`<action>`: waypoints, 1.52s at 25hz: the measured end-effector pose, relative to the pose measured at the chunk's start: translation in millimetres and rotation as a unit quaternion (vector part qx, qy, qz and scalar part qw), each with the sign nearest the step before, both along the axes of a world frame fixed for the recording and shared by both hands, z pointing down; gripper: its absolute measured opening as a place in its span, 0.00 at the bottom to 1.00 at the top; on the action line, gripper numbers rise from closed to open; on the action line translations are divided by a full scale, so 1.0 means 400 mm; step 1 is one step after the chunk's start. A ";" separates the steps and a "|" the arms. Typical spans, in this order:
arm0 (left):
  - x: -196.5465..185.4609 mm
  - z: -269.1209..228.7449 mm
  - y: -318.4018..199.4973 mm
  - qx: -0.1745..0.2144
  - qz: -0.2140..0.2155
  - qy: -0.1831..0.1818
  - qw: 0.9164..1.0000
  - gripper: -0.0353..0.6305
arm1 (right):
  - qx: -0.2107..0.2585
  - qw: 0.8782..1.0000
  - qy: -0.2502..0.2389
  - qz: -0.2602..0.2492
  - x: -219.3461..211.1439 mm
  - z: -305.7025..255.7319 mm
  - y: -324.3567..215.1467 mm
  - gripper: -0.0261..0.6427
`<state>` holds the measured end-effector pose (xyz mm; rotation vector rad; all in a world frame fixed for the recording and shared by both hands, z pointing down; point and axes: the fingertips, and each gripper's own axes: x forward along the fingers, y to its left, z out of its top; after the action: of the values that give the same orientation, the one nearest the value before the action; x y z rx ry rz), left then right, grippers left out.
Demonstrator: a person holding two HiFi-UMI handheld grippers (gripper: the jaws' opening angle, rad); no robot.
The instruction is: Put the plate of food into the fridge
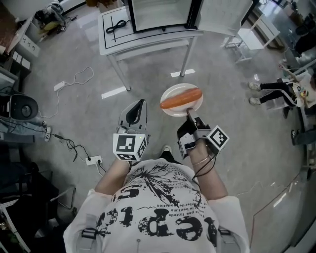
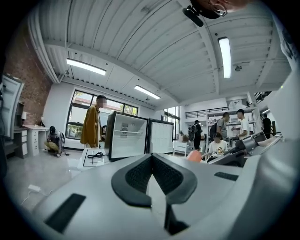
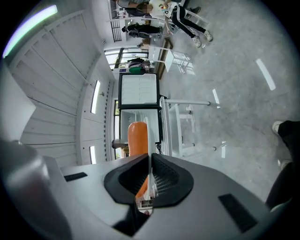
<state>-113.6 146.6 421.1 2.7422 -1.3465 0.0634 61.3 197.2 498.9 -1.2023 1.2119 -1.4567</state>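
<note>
A white plate carries a long orange piece of food. My right gripper is shut on the plate's near rim and holds it level above the floor. In the right gripper view the plate shows edge-on between the jaws, with the orange food on its left. The small fridge stands open on a white table ahead, and it also appears as the fridge and the fridge. My left gripper is shut and empty, left of the plate.
A power strip and cables trail over the floor at the left. White tape marks lie near the table legs. A seated person's legs and a white chair are at the right. Several people stand around the room.
</note>
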 end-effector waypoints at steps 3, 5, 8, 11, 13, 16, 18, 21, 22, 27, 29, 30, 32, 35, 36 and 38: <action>0.125 0.001 -0.074 -0.009 -0.012 0.000 1.000 0.06 | -0.004 1.000 -0.003 -0.017 0.117 -0.002 -0.090 0.07; 0.216 0.001 -0.126 -0.016 -0.015 -0.004 1.000 0.06 | -0.008 1.000 -0.005 -0.025 0.203 -0.010 -0.157 0.07; 0.245 0.006 -0.130 -0.014 -0.014 -0.012 1.000 0.06 | -0.005 1.000 -0.008 -0.025 0.231 -0.014 -0.180 0.07; 0.218 0.000 -0.130 -0.003 -0.034 -0.009 0.999 0.06 | 0.000 1.000 -0.014 -0.027 0.221 -0.010 -0.172 0.07; 0.214 -0.006 -0.156 0.001 -0.044 -0.006 0.999 0.06 | -0.002 0.999 -0.016 -0.030 0.225 -0.008 -0.191 0.07; 0.225 -0.004 -0.252 -0.002 -0.052 -0.004 0.999 0.06 | -0.008 0.999 -0.021 -0.037 0.237 0.002 -0.281 0.07; 0.238 0.003 -0.331 -0.006 -0.052 -0.001 0.999 0.06 | -0.009 0.999 -0.021 -0.041 0.241 0.003 -0.359 0.07; 0.249 0.003 -0.391 0.000 -0.049 -0.001 0.999 0.06 | -0.002 0.999 -0.021 -0.040 0.241 -0.006 -0.414 0.07; 0.253 0.001 -0.401 0.003 -0.047 -0.001 0.999 0.06 | 0.001 0.999 -0.021 -0.039 0.241 -0.008 -0.420 0.07; 0.273 -0.021 -0.577 0.009 -0.030 0.007 0.999 0.06 | 0.001 0.999 -0.018 -0.030 0.248 -0.020 -0.573 0.07; 0.278 -0.036 -0.682 0.005 -0.022 0.011 1.000 0.06 | -0.006 0.999 -0.025 -0.021 0.250 -0.031 -0.670 0.07; 0.280 -0.043 -0.726 0.006 -0.018 0.014 1.000 0.06 | -0.007 0.999 -0.027 -0.017 0.249 -0.037 -0.712 0.07; 0.283 -0.056 -0.791 0.010 -0.011 0.018 1.000 0.06 | -0.005 1.000 -0.024 -0.013 0.248 -0.050 -0.774 0.07; 0.281 -0.073 -0.852 0.020 -0.004 0.024 1.000 0.06 | 0.005 1.000 -0.015 -0.011 0.244 -0.070 -0.834 0.07; 0.279 -0.077 -0.873 0.023 -0.003 0.025 0.999 0.06 | 0.009 1.000 -0.014 -0.009 0.243 -0.077 -0.857 0.07; 0.272 -0.084 -0.930 0.025 0.000 0.026 0.999 0.06 | 0.015 1.000 -0.014 -0.005 0.240 -0.088 -0.915 0.07</action>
<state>-4.8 -225.3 387.6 2.7637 -1.3538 -0.0417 157.3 -168.7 463.9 -1.1532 1.2177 -1.4538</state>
